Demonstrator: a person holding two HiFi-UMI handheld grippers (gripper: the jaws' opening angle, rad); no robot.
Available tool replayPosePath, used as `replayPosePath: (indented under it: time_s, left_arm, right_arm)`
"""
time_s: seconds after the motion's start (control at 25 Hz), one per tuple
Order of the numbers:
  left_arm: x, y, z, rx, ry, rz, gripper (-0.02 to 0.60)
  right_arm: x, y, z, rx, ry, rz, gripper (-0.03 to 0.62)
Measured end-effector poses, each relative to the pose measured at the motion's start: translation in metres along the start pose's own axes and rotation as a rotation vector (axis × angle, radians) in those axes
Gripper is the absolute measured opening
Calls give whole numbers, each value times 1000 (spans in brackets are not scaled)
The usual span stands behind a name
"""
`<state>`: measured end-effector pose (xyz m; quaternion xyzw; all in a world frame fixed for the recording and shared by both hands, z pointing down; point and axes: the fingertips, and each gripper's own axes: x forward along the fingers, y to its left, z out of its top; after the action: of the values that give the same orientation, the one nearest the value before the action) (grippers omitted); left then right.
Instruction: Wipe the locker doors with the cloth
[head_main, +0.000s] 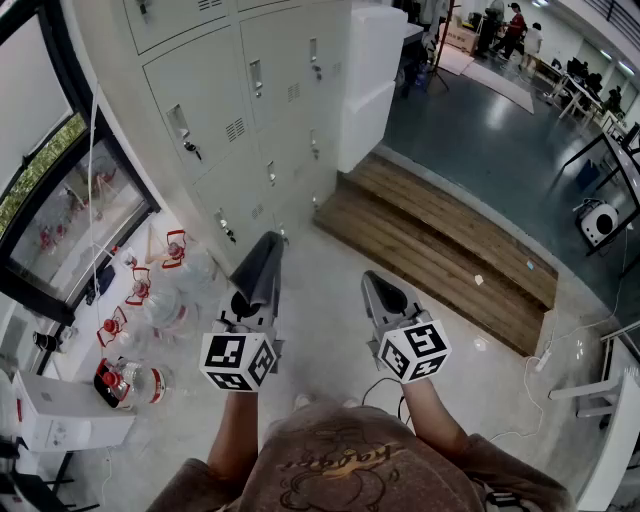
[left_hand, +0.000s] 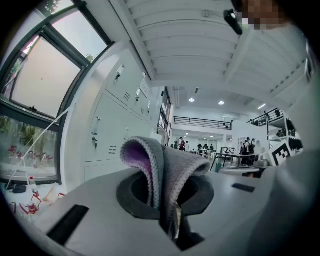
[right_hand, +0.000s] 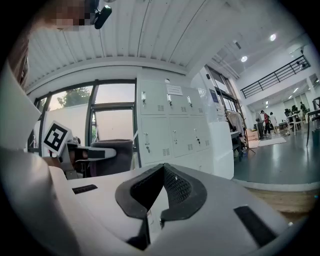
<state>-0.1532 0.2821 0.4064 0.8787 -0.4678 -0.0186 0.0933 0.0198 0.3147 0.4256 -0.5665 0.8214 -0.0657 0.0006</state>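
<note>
The left hand-held gripper (left_hand: 167, 202) pinches a folded grey-purple cloth (left_hand: 161, 162), aimed toward the locker doors (head_main: 235, 105) for wiping. The right hand-held gripper (right_hand: 154, 202) has its jaws together and holds nothing.

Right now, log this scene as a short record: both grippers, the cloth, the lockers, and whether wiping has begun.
left gripper: jaws shut on the cloth, which is grey outside, purple inside, and folded over the tips
right gripper: jaws together, nothing between them
locker doors: pale, closed, ahead and to the person's left
contact: cloth held apart from the doors; wiping not yet begun
floor by the lockers: water bottles with red handles
</note>
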Motion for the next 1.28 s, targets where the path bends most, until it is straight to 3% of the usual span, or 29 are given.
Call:
replayPosePath:
  time_s: [0.28,0.72,1.0,1.28]
  left_arm:
    - [-4,14,1,-3,-3,-9,37]
    - [5,39,0,15,-17,-61,37]
    - [26,45,2,10,-22,-75,37]
    - [75,70,14,15,-51,-47,37]
  right_arm:
    - [7,6,-3,41,-12,-27,-3]
    - [12,22,-16,19,-30,-59,-3]
    - [29,4,-11,19,-42,-82,-3]
    - [88,-26,-4,13,-56,-53,-3]
